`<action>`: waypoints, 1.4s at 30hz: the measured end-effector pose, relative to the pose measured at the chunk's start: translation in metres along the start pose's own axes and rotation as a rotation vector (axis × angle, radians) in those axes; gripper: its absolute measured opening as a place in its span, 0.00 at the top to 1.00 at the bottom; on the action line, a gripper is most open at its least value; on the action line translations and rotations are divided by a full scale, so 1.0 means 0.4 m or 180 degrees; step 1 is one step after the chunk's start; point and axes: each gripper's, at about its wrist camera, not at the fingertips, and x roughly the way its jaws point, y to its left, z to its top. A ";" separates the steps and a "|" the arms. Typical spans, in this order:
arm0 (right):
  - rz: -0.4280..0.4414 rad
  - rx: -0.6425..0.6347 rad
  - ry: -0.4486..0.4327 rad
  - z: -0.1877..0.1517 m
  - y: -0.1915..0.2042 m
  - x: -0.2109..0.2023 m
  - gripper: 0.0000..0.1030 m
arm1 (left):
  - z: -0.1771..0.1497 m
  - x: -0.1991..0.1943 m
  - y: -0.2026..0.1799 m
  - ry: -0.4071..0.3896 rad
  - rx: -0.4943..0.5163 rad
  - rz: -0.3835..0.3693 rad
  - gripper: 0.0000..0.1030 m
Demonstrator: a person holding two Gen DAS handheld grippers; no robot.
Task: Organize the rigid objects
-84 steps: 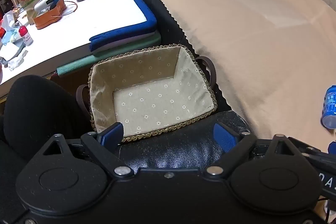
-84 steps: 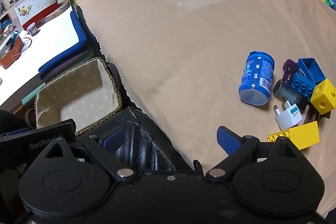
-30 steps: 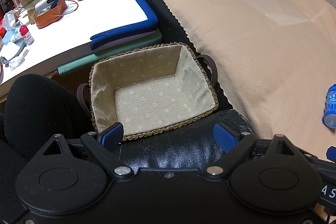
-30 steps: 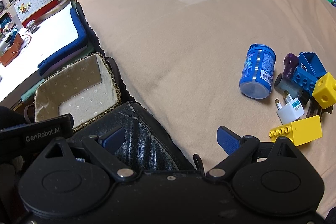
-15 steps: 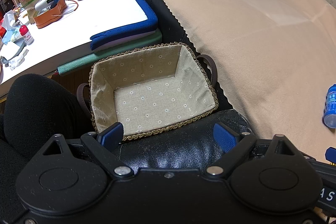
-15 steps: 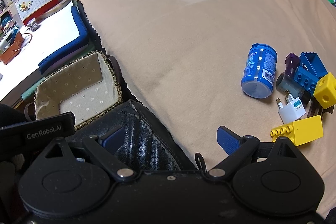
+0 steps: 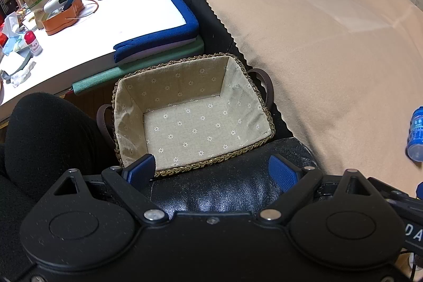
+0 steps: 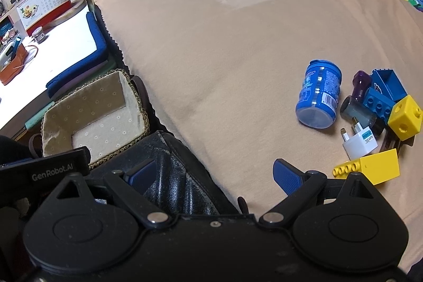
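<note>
The things I have to sort lie in a cluster on the beige blanket [image 8: 238, 44], off to my right. The blue jar [image 8: 318, 95] lies on its side, nearest the middle of the blanket. Just beside it are a purple piece [image 8: 360, 81], a grey cylinder [image 8: 357, 111], a blue brick [image 8: 378, 103] with an open blue bin [image 8: 390, 85] behind it, a yellow cube [image 8: 405, 116], a white plug [image 8: 361, 142] and a long yellow brick [image 8: 370, 167]. They are packed close, several touching.

My right gripper [image 8: 215, 176] hangs near the blanket's near edge, fingers spread wide with nothing between them; the long yellow brick is just to the right of its right finger.

The basket [image 7: 127, 102], lined with flowered cloth, sits well apart from the cluster, left of the blanket, beside a black leather cushion [image 7: 232, 192]. Nothing is in it. My left gripper [image 7: 214, 172] is wide too and empty, over the cushion at the basket's near rim. Beyond the basket is a white table [image 7: 132, 12] with clutter.
</note>
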 end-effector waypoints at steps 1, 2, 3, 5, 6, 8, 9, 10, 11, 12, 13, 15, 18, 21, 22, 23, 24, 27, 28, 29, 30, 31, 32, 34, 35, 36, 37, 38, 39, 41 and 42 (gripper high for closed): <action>-0.0001 -0.0003 -0.0007 0.000 -0.002 -0.003 0.08 | 0.002 -0.001 -0.003 -0.0002 0.0002 0.0003 0.13; -0.0009 -0.0005 -0.0016 -0.001 -0.006 -0.006 0.08 | 0.002 0.000 -0.004 -0.0003 0.0006 0.0005 0.13; -0.0019 -0.0004 -0.0027 -0.001 -0.011 -0.010 0.08 | 0.002 -0.001 -0.004 -0.0007 0.0007 0.0004 0.13; -0.0036 0.0006 -0.0052 -0.001 -0.025 -0.021 0.08 | 0.003 -0.002 -0.005 -0.0015 0.0005 0.0006 0.13; -0.0048 0.0009 -0.0075 -0.001 -0.034 -0.028 0.08 | 0.002 -0.003 -0.005 -0.0025 0.0003 0.0002 0.13; -0.0079 0.0009 -0.0149 -0.002 -0.061 -0.051 0.08 | 0.003 -0.005 -0.006 -0.0044 0.0008 -0.0005 0.13; -0.0092 0.0014 -0.0185 -0.002 -0.078 -0.064 0.08 | 0.003 -0.006 -0.007 -0.0056 0.0015 -0.0009 0.13; -0.0100 0.0027 -0.0217 -0.003 -0.097 -0.078 0.08 | 0.003 -0.007 -0.008 -0.0066 0.0023 -0.0012 0.13; -0.0105 0.0052 -0.0239 -0.005 -0.120 -0.092 0.08 | 0.003 -0.009 -0.010 -0.0075 0.0030 -0.0013 0.13; -0.0111 0.0085 -0.0256 -0.007 -0.143 -0.106 0.08 | 0.003 -0.010 -0.011 -0.0085 0.0036 -0.0014 0.13; -0.0125 0.0124 -0.0264 -0.009 -0.169 -0.119 0.09 | 0.003 -0.010 -0.012 -0.0089 0.0041 -0.0015 0.13; -0.0184 0.0184 -0.0272 -0.016 -0.217 -0.139 0.09 | 0.003 -0.010 -0.013 -0.0087 0.0051 -0.0026 0.13; -0.0332 0.0146 -0.0252 -0.030 -0.288 -0.165 0.09 | 0.002 -0.009 -0.014 -0.0079 0.0069 -0.0053 0.13; -0.0459 0.0021 -0.0191 -0.047 -0.338 -0.172 0.09 | 0.001 -0.009 -0.019 -0.0086 0.0095 -0.0032 0.13; -0.0457 -0.0011 -0.0171 -0.058 -0.354 -0.171 0.09 | 0.001 -0.009 -0.022 -0.0089 0.0105 -0.0026 0.13; -0.0449 -0.0035 -0.0127 -0.069 -0.368 -0.168 0.09 | 0.000 -0.010 -0.024 -0.0093 0.0116 -0.0023 0.13; -0.0429 -0.0047 -0.0079 -0.083 -0.380 -0.167 0.10 | -0.001 -0.011 -0.025 -0.0098 0.0124 -0.0020 0.13; -0.0283 -0.0115 0.0055 -0.128 -0.414 -0.157 0.10 | -0.002 -0.012 -0.029 -0.0107 0.0149 -0.0017 0.13; -0.0266 -0.0174 0.0077 -0.143 -0.415 -0.152 0.10 | -0.002 -0.012 -0.030 -0.0108 0.0155 -0.0021 0.13; -0.0258 -0.0270 0.0089 -0.161 -0.415 -0.148 0.10 | -0.002 -0.013 -0.031 -0.0111 0.0162 -0.0026 0.13; -0.0265 -0.0365 0.0093 -0.176 -0.412 -0.143 0.10 | -0.001 -0.013 -0.033 -0.0113 0.0171 -0.0031 0.13; -0.0274 -0.0467 0.0091 -0.194 -0.408 -0.138 0.10 | -0.001 -0.014 -0.035 -0.0115 0.0185 -0.0045 0.13; -0.0273 -0.0558 0.0091 -0.210 -0.397 -0.122 0.10 | -0.001 -0.016 -0.038 -0.0122 0.0202 -0.0068 0.13; -0.0244 -0.0679 0.0080 -0.231 -0.390 -0.103 0.10 | 0.000 -0.022 -0.046 -0.0150 0.0256 -0.0121 0.13; -0.0233 -0.0722 0.0065 -0.239 -0.386 -0.095 0.10 | 0.000 -0.027 -0.051 -0.0176 0.0294 -0.0156 0.13; -0.0243 -0.0767 0.0061 -0.244 -0.382 -0.086 0.10 | 0.000 -0.032 -0.057 -0.0207 0.0339 -0.0186 0.13; -0.0265 -0.0813 0.0060 -0.250 -0.378 -0.079 0.13 | -0.002 -0.036 -0.065 -0.0235 0.0382 -0.0203 0.13; -0.0271 -0.0855 0.0058 -0.254 -0.375 -0.068 0.17 | -0.002 -0.041 -0.074 -0.0257 0.0440 -0.0218 0.13; -0.0276 -0.0894 0.0068 -0.254 -0.373 -0.056 0.25 | -0.002 -0.044 -0.084 -0.0265 0.0500 -0.0231 0.13; -0.0352 -0.1003 0.0132 -0.264 -0.366 -0.038 0.43 | 0.000 -0.046 -0.106 -0.0243 0.0601 -0.0284 0.13; -0.0387 -0.1060 0.0166 -0.269 -0.362 -0.030 0.59 | 0.003 -0.048 -0.120 -0.0226 0.0650 -0.0339 0.13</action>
